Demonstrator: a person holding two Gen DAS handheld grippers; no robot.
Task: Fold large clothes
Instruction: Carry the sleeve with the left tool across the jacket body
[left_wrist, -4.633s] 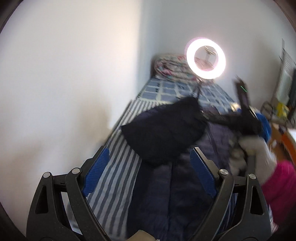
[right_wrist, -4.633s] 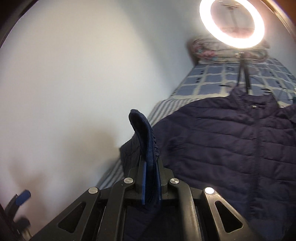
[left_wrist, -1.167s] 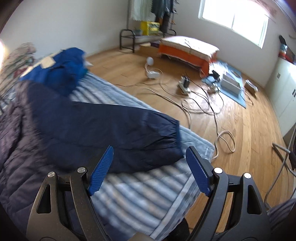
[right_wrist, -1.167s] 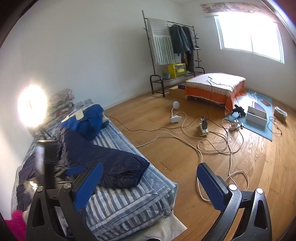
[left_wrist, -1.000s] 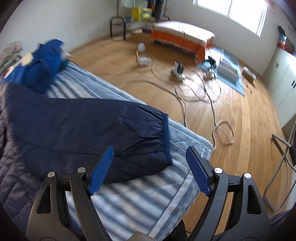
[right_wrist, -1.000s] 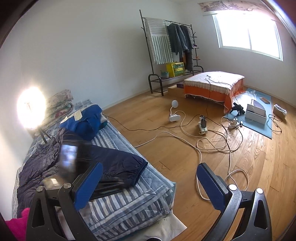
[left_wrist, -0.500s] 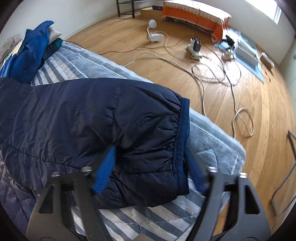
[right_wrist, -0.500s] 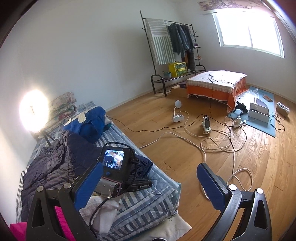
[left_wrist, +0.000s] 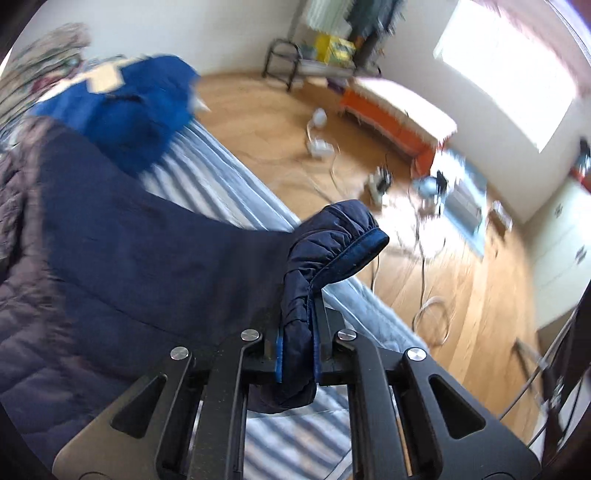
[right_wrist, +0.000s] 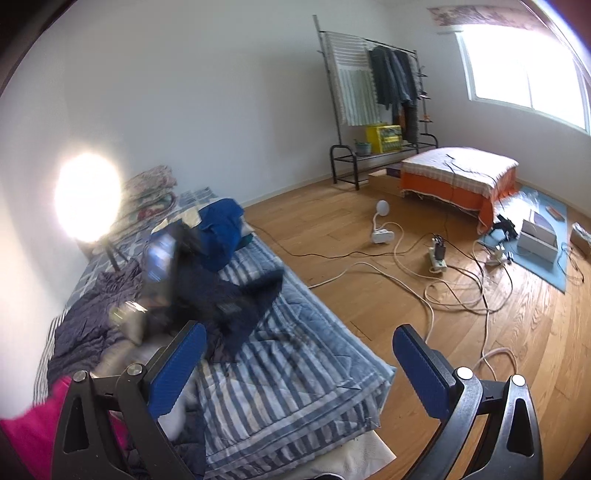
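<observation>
A dark navy quilted jacket (left_wrist: 92, 266) lies spread on the striped mattress (left_wrist: 221, 173). My left gripper (left_wrist: 297, 354) is shut on the jacket's sleeve cuff (left_wrist: 332, 243) and holds it lifted off the bed. In the right wrist view the jacket (right_wrist: 207, 291) shows blurred on the bed with the left gripper (right_wrist: 159, 266) moving over it. My right gripper (right_wrist: 295, 365) is open and empty, held above the mattress's near corner (right_wrist: 332, 369).
A bright blue garment (right_wrist: 221, 229) lies at the far end of the bed near a ring light (right_wrist: 86, 197). Cables (right_wrist: 443, 284), a power strip, an orange low bed (right_wrist: 458, 173) and a clothes rack (right_wrist: 373, 92) occupy the wooden floor.
My left gripper went from open over the sleeve end to shut on the cuff and has lifted it. The right gripper released the other sleeve earlier and stays open.
</observation>
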